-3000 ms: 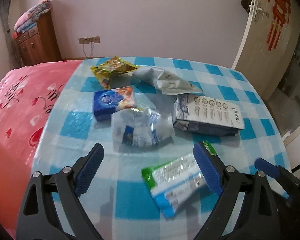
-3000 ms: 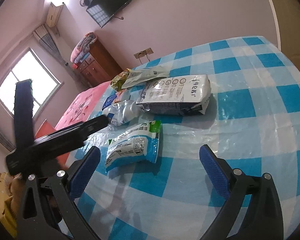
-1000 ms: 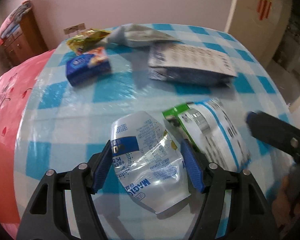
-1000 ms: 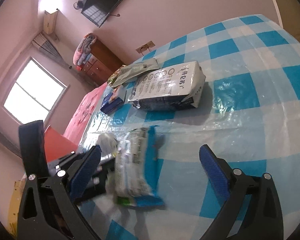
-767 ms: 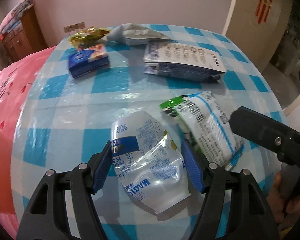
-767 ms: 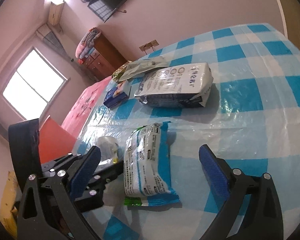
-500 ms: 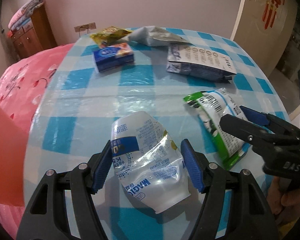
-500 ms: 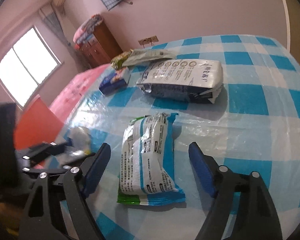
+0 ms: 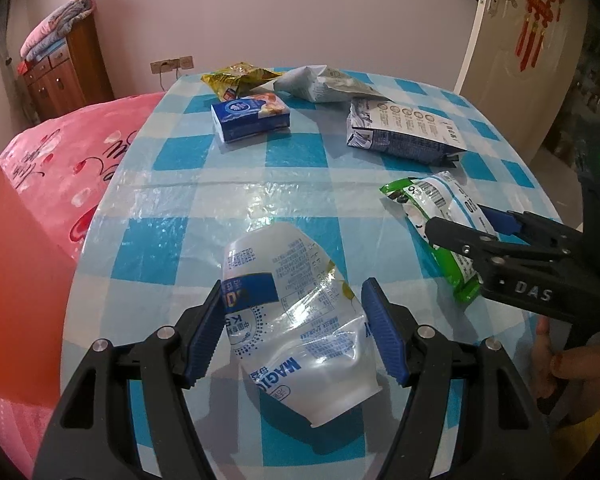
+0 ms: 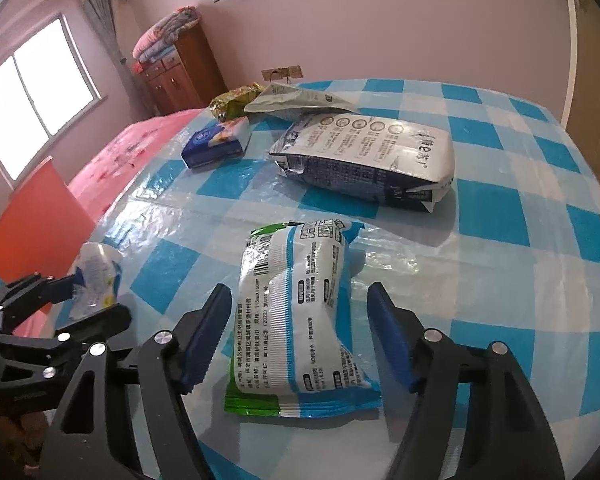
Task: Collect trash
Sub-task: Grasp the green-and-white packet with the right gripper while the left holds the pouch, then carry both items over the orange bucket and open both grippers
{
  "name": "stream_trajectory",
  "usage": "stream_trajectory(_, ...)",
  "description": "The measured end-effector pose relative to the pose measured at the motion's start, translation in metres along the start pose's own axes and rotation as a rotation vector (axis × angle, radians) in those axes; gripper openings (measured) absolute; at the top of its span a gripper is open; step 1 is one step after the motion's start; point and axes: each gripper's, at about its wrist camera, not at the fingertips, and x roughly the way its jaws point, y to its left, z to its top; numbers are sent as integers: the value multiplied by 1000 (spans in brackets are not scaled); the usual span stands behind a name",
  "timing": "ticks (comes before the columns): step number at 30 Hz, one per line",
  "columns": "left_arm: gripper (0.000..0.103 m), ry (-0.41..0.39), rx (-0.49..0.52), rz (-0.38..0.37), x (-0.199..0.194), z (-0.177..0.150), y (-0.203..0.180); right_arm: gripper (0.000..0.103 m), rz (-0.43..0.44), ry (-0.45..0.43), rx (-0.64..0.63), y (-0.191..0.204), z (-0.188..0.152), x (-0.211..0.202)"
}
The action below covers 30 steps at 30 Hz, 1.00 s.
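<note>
My left gripper (image 9: 296, 330) is shut on a crumpled clear plastic cup (image 9: 296, 320) with blue print, held above the near left part of the checked table (image 9: 300, 200). The cup also shows in the right wrist view (image 10: 96, 280). My right gripper (image 10: 300, 332) is open, its jaws on either side of a green, white and blue wipes packet (image 10: 296, 312) that lies on the table, not touching it. The packet shows in the left wrist view (image 9: 440, 216) under the right gripper.
A large white and dark bag (image 10: 368, 156), a blue box (image 10: 218, 140), a yellow wrapper (image 10: 236, 104) and a grey pouch (image 10: 296, 98) lie farther back on the table. A pink bed (image 9: 60, 152) and an orange-red surface (image 9: 16, 280) are to the left.
The left gripper closed on the cup and lifted it back toward the near left. The right gripper moved over the wipes packet and narrowed its jaws around it.
</note>
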Motion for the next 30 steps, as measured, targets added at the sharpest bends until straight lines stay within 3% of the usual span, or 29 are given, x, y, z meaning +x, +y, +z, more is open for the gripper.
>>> stream_trajectory(7,68,-28,16,-34,-9,-5,1,65,-88,13,-50,10,-1,4)
stream_trajectory(12,68,-41,11,-55,-14,-9,6,55,-145,17,-72,14,-2,5)
stream_trajectory(18,68,-60,4,-69,-22,-12,13,48,-160,11,-80,16,-4,3)
stream_trajectory(30,68,-112,5,-87,-42,-15,24,43,-158,-17,-34,20,-10,-13)
